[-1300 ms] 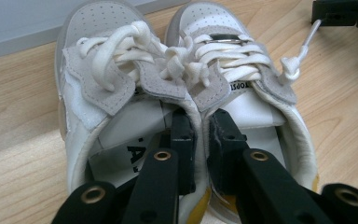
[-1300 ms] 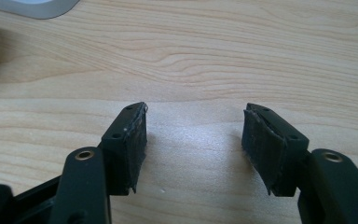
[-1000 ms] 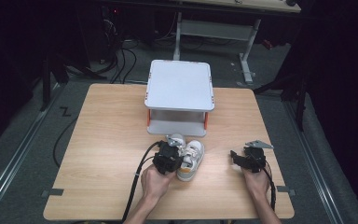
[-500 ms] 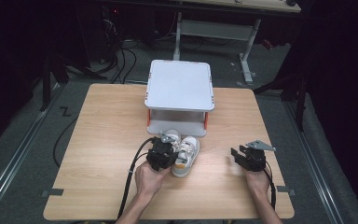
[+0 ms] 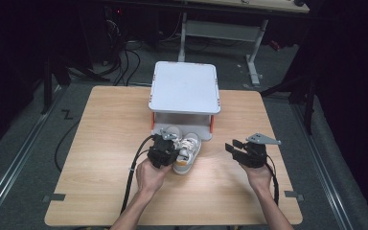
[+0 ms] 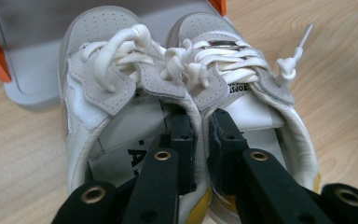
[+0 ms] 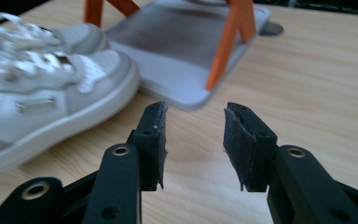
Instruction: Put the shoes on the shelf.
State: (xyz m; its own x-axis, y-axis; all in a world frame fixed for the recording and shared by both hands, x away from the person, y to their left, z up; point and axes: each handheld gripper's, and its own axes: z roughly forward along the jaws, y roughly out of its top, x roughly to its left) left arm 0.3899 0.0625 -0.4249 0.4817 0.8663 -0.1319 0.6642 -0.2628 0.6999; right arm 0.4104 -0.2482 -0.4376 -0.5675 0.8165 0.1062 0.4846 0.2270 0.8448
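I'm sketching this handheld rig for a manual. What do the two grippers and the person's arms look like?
Both are boxy black two-jaw tools. The left gripper trails a thick black cable toward the table's near edge. The right gripper carries a grey three-cornered plate on top and a thinner black cable. Up close, the flat black arms bear brass-ringed holes and end in rough black pads. The forearms are bare, without sleeves.
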